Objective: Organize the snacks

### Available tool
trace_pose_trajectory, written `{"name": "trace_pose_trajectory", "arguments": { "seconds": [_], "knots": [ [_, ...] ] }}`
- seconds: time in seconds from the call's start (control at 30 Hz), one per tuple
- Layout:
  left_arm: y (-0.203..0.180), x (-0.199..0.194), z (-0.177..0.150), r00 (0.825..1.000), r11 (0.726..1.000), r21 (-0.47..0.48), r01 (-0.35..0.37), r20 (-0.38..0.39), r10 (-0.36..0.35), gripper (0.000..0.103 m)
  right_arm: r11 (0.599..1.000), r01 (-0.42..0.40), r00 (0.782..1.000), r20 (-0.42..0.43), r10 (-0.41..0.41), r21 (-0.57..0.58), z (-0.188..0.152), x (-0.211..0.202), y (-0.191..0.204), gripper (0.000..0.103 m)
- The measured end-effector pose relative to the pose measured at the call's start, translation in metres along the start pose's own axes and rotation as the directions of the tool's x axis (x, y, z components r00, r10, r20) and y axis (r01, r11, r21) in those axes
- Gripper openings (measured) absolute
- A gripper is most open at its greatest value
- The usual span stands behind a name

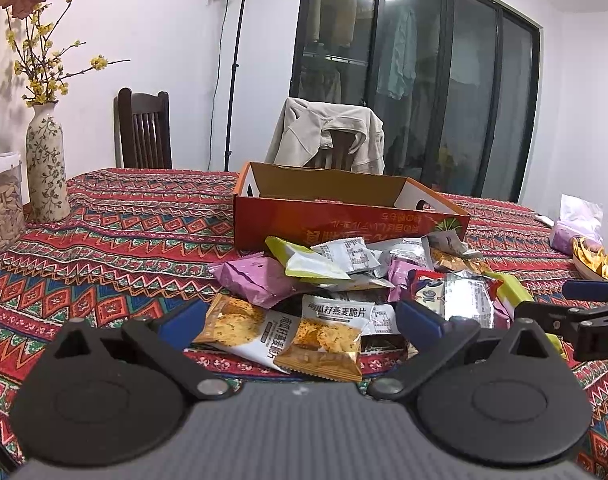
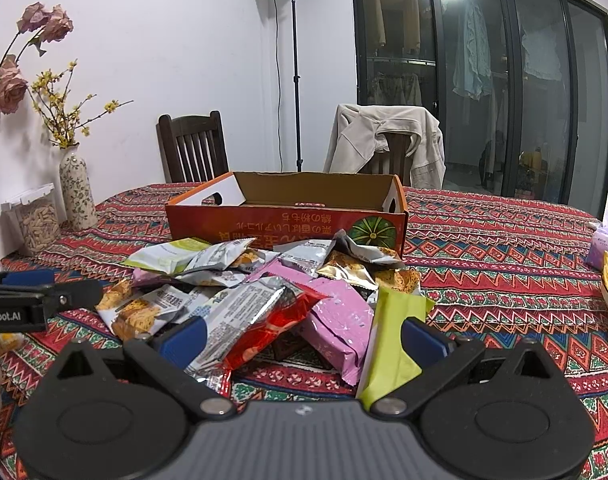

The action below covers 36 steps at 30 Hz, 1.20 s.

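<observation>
While both grippers, left (image 1: 302,322) and right (image 2: 302,338), sit spread wide holding nothing, snack packets (image 2: 264,280) lie piled just near of the orange box (image 2: 288,224).

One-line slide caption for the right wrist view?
Open right gripper over mixed foil snack packets, before an orange cardboard box on patterned tablecloth.

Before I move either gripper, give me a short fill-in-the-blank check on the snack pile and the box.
1. The cardboard box stands ____ the pile of snack packets, on its far side from the cameras.
2. Both the left gripper and the right gripper have their fingers ____.
3. The packet nearest the right gripper's right finger is colored ____.
4. A beige jacket hangs over a ____.

Missing words: behind; open; green; chair
</observation>
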<state>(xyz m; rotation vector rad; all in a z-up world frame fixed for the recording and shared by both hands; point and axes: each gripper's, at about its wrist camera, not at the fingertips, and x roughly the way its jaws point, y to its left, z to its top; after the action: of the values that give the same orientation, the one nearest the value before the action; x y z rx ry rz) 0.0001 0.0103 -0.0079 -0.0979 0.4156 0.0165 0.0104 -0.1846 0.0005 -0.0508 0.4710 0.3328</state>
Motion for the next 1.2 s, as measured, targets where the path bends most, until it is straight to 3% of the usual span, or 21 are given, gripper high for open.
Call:
{"name": "trace_pose_trajectory", "arguments": {
  "seconds": [0.4,0.77,1.2],
  "knots": [
    [0.004,0.0,-0.002,1.0,1.0,-0.012,-0.01,0.001,0.01,0.103,1.0,-0.013,1.0,-0.017,0.013,0.011,0.002,0.008,0.004,0.103],
    [0.014,0.002,-0.004,0.999,0.998,-0.039,-0.047,-0.004,0.047,0.103,1.0,-0.026,0.998,-0.053,0.026,-0.014,0.008,0.029,0.032,0.103],
    [0.031,0.001,-0.007,0.996,0.993,-0.07,-0.091,-0.019,0.089,0.103,0.996,0.054,0.99,-0.128,-0.063,-0.072,0.014,0.07,0.068,0.102]
  ]
}}
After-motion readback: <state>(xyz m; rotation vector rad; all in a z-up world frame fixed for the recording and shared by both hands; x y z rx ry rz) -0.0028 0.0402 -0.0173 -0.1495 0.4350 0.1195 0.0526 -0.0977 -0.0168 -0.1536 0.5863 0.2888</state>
